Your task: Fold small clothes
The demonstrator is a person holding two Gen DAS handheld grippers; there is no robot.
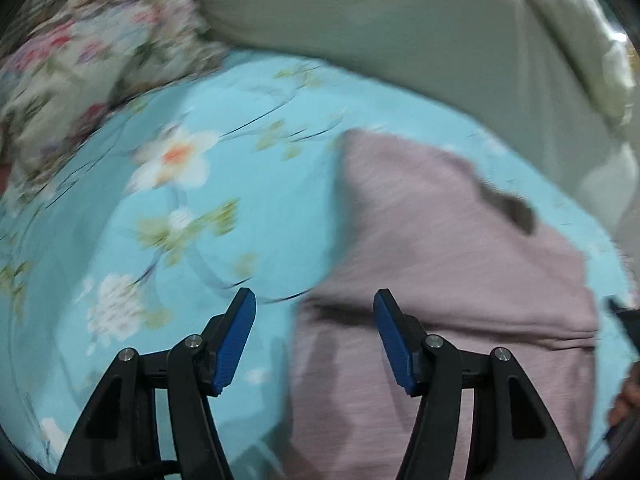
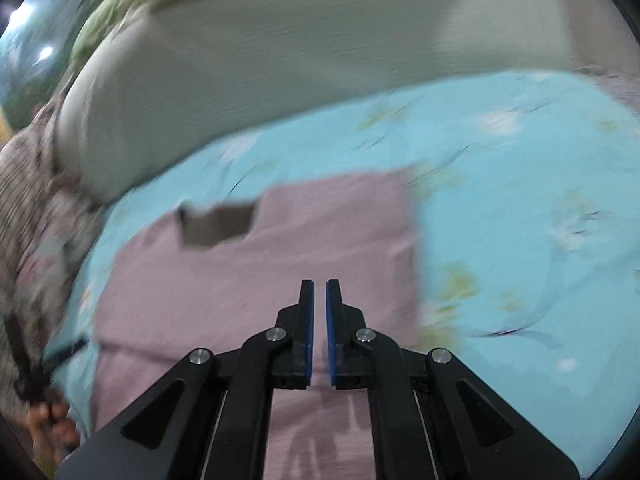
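A pale pink garment point(image 1: 460, 260) point(image 2: 260, 272) lies flat on a light blue floral bedsheet point(image 1: 200, 240) point(image 2: 520, 200). It has a dark grey-brown patch point(image 1: 512, 208) point(image 2: 218, 226) near its far edge. My left gripper point(image 1: 314, 300) is open and hovers over the garment's left edge, with nothing between its blue pads. My right gripper point(image 2: 320, 284) is shut, its blue pads almost touching, and hangs above the garment's middle; I see no cloth pinched between them. Both views are motion-blurred.
A large grey-green pillow point(image 1: 400, 40) point(image 2: 280, 60) lies along the far side of the bed. A floral quilt point(image 1: 80, 60) is bunched at the far left. A hand point(image 2: 52, 420) shows at the right wrist view's lower left edge.
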